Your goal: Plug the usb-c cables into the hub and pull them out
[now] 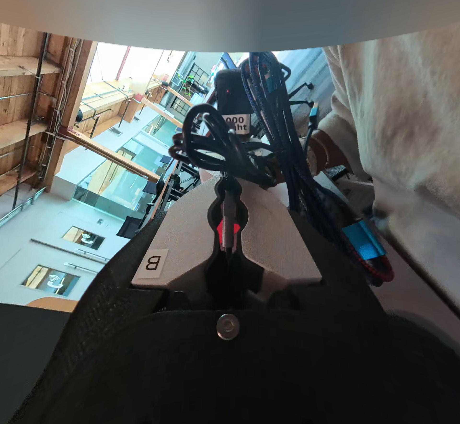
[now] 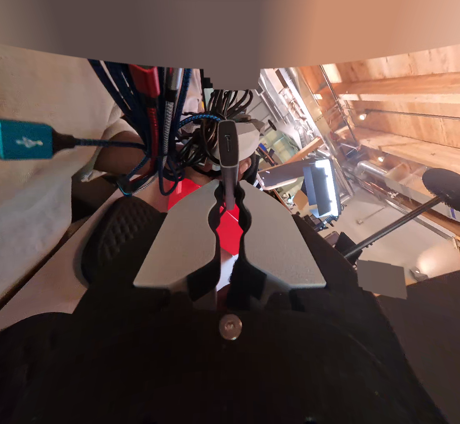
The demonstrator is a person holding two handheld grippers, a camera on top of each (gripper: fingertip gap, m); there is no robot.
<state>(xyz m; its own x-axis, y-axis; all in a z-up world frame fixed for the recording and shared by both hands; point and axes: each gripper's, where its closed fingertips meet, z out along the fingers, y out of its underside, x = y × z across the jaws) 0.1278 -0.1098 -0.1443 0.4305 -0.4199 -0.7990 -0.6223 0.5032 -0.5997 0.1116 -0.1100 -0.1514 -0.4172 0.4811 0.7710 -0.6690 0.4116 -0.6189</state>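
In the left wrist view my left gripper (image 1: 227,183) is shut on a thin silver USB-C plug (image 1: 227,223). Its black cable runs into a tangle of black cables (image 1: 206,143) just ahead. The right gripper (image 1: 231,96) faces it from behind that tangle. In the right wrist view my right gripper (image 2: 229,184) is shut on the near end of a slim dark grey hub (image 2: 227,148), whose far end with a port slot points at the left gripper's white fingers (image 2: 249,138). Both grippers are raised and tilted upward. I cannot tell whether the plug touches the hub.
A bundle of braided blue, red and grey cables (image 2: 154,118) hangs at the left, with a teal USB plug (image 2: 25,139) and a blue plug (image 1: 363,242). A person's cream sleeve (image 1: 398,125) is close by. A red box (image 2: 230,230), a lit lamp panel (image 2: 321,188) and wooden beams lie behind. Left and right tips are no more than a few centimetres apart.
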